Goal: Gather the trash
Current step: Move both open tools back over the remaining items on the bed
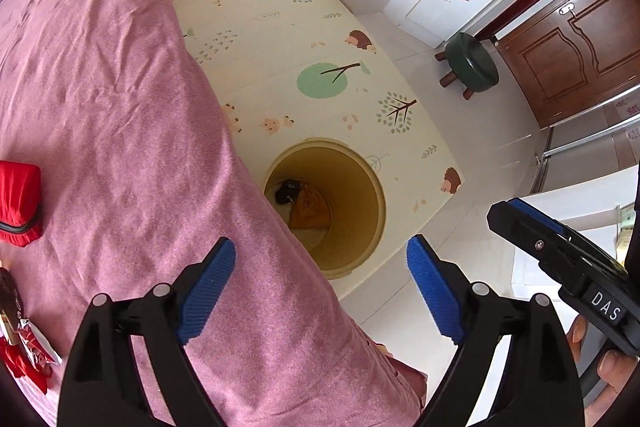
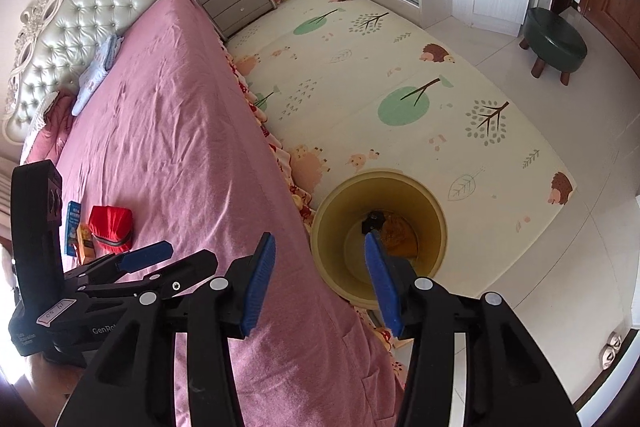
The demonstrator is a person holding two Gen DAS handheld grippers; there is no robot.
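Left wrist view | left gripper [image 1: 320, 283] jaws wide, empty | right gripper [image 2: 318, 283] parted, empty | bin [image 1: 372, 215] at 12 o'clock, bedside for drops, holds trash | red wrapper [image 1: 30, 351] at 9 o'clock on bed [image 1: 120, 107], likely next.

Red wrapper [image 1: 24, 347] (edge-cropped), bin contents [image 1: 298, 203] indistinct

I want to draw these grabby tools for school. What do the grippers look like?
Both are black plastic with silver round pins at the joints. Each left gripper and right gripper finger ends in a bumpy blue pad. The right one has a white label with the letters DAS; the left has small white writing on its body.
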